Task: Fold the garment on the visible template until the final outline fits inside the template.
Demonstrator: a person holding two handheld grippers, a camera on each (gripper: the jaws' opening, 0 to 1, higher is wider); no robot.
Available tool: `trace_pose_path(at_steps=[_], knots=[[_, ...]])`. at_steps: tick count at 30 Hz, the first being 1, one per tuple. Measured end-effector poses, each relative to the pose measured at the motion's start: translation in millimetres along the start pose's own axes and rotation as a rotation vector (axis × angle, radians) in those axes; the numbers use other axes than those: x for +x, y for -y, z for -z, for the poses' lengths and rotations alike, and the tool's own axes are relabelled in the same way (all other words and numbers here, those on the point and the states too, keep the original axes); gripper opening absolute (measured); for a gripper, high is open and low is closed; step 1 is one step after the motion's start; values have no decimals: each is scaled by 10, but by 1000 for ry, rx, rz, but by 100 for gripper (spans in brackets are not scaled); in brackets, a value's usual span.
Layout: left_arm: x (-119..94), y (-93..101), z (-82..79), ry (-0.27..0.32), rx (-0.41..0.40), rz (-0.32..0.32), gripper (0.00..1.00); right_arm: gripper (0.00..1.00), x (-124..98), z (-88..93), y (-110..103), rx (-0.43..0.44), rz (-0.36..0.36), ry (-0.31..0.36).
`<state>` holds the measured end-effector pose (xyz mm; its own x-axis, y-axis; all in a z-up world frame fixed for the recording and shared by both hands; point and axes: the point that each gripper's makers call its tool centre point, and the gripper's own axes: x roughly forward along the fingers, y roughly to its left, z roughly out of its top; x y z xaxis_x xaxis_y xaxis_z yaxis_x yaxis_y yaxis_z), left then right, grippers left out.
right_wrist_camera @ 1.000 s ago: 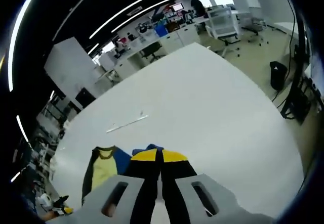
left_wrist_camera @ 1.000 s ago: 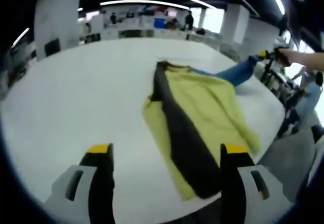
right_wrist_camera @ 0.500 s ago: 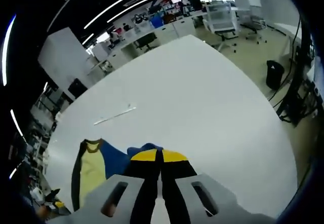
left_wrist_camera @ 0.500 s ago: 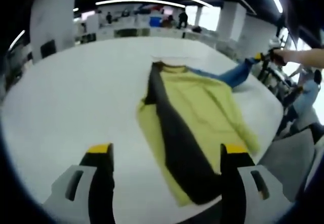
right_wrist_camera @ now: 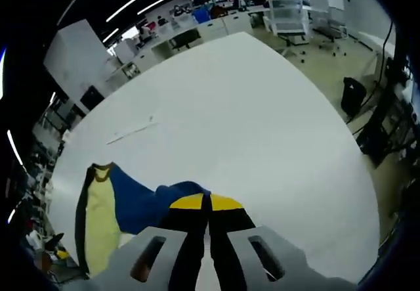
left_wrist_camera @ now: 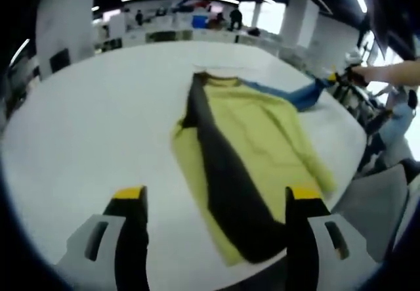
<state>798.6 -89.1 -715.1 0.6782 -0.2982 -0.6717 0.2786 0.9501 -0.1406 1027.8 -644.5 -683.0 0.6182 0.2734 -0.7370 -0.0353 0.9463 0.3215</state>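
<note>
Garment [left_wrist_camera: 256, 166] spread on white tabletop [left_wrist_camera: 85, 127].
Right tool [right_wrist_camera: 207, 202] grips its blue sleeve [right_wrist_camera: 147, 202]; left tool [left_wrist_camera: 213, 196] is open above the garment.

No text, label, brand, number or sign is legible in either view; the far office shelves and screens are too blurred and small to read.
</note>
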Motion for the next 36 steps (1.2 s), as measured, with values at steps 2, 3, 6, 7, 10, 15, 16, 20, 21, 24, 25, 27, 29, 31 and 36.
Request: trace_pose_path(at_steps=[2, 3, 6, 7, 10, 15, 16, 20, 21, 24, 25, 27, 29, 31, 36], knots=[[7, 21, -14, 0, 1, 2, 83, 1, 37, 45, 47, -15, 11, -19], [12, 28, -18, -1, 1, 2, 83, 1, 55, 97, 74, -30, 21, -38], [19, 39, -17, -5, 1, 0, 83, 1, 88, 171, 107, -36, 26, -52], [23, 43, -13, -8, 1, 0, 83, 1, 107, 174, 138, -31, 26, -54], [29, 52, 7, -17, 3, 0, 83, 1, 144, 217, 173, -19, 30, -52], [40, 62, 30, -26, -1, 0, 83, 2, 262, 254, 308, -19, 38, -71], [40, 63, 27, -25, -3, -1, 83, 2, 280, 254, 329, -17, 39, -72], [45, 56, 27, -29, -1, -3, 83, 2, 326, 308, 335, -25, 50, -84], [46, 54, 28, -30, -1, -4, 83, 2, 316, 341, 307, -37, 55, -89], [47, 45, 32, -32, -2, -7, 83, 2, 369, 378, 372, -107, 79, -98], [48, 42, 37, -34, -4, -7, 83, 3, 376, 387, 369, -112, 82, -93], [52, 36, 49, -37, -4, -8, 83, 5, 398, 400, 386, -115, 87, -90], [54, 43, 64, -42, -3, -6, 83, 12, 402, 429, 383, -124, 89, -86], [62, 41, 81, -47, 0, -5, 83, 20, 421, 446, 422, -124, 97, -90], [70, 48, 87, -49, 0, -2, 83, 23, 390, 489, 460, -129, 111, -87]])
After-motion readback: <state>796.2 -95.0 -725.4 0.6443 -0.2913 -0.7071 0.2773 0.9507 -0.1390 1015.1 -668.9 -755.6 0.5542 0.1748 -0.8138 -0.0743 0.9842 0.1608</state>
